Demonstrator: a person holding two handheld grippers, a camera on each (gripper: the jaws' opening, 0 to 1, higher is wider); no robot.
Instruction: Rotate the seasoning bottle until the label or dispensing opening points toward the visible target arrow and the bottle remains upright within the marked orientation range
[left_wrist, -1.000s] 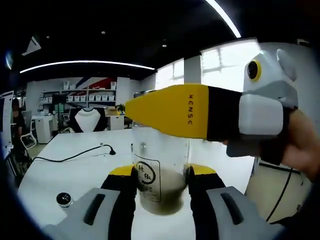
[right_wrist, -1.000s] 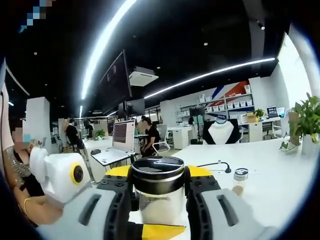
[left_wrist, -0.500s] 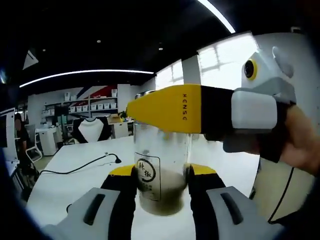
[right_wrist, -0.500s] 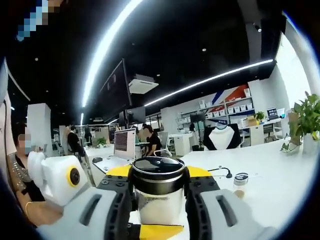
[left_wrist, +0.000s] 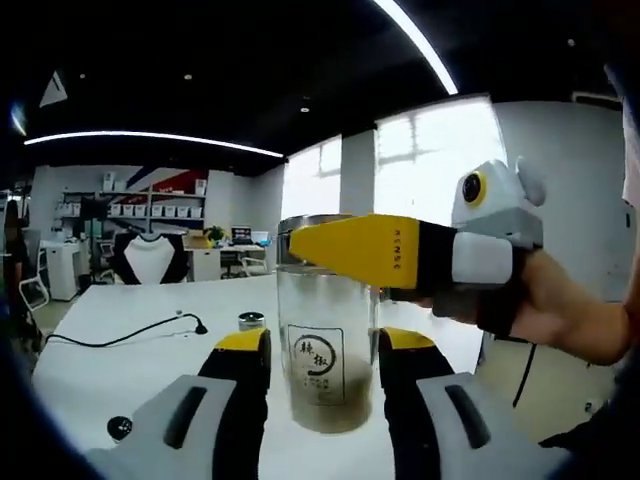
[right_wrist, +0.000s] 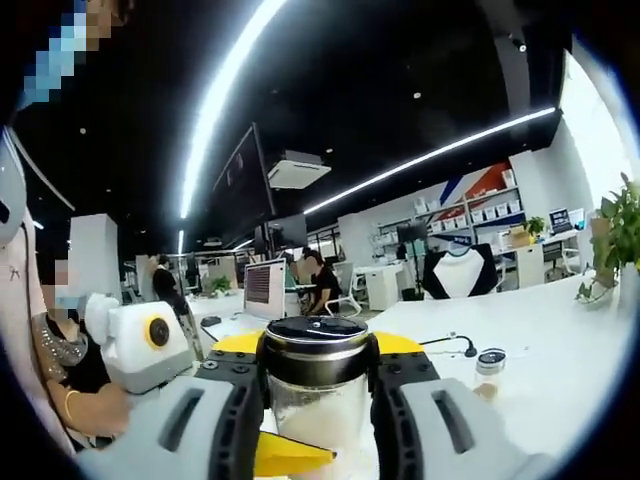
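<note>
The left gripper (left_wrist: 322, 375) squeezes the low part of the clear seasoning bottle (left_wrist: 327, 345), whose round label (left_wrist: 316, 357) has characters too small to read. The right gripper (right_wrist: 317, 385) squeezes the bottle's black lid (right_wrist: 316, 345); its yellow jaw reads "KENSC". Farther off, a black cable (left_wrist: 130, 332) lies on the white table (left_wrist: 120, 360).

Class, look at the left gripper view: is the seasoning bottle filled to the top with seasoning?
No. The seasoning bottle holds seasoning at its bottom alone; the glass above is clear.
</note>
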